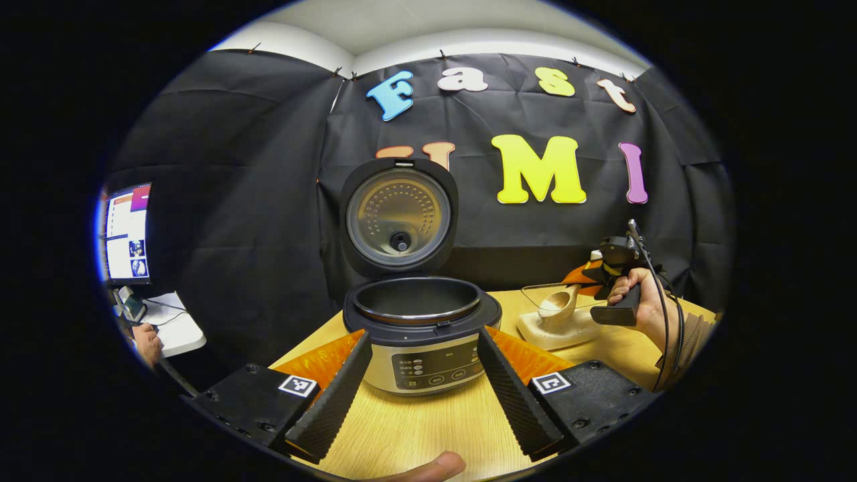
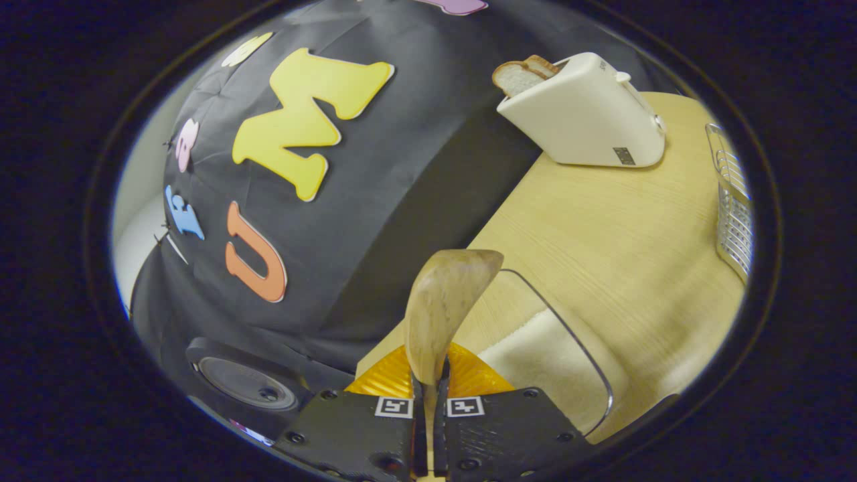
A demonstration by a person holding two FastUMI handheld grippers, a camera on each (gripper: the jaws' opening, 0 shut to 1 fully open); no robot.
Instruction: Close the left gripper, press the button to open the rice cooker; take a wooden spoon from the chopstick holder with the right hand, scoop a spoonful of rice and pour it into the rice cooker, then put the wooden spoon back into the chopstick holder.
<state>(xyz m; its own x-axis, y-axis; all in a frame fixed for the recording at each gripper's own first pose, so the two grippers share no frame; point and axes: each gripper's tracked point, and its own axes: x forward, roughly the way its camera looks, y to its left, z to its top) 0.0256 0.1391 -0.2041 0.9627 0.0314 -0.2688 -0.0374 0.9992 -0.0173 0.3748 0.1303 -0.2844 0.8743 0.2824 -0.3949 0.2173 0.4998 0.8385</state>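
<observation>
Spoon (image 2: 443,309) clamped in right gripper (image 2: 428,395) over rice (image 2: 546,361)

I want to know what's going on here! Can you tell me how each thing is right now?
Rice cooker: lid up, inner pot looks empty.
Left gripper: open, facing the cooker.
Right gripper: shut on the wooden spoon.
Glass container: open, holding rice.
Toaster: bread sticking out.

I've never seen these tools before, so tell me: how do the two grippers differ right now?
The left gripper is spread wide open and holds nothing, its black ribbed fingers framing the silver rice cooker. The right gripper is shut on the light wooden spoon, lifted above the glass container of rice. Both have black bodies with orange parts.
</observation>
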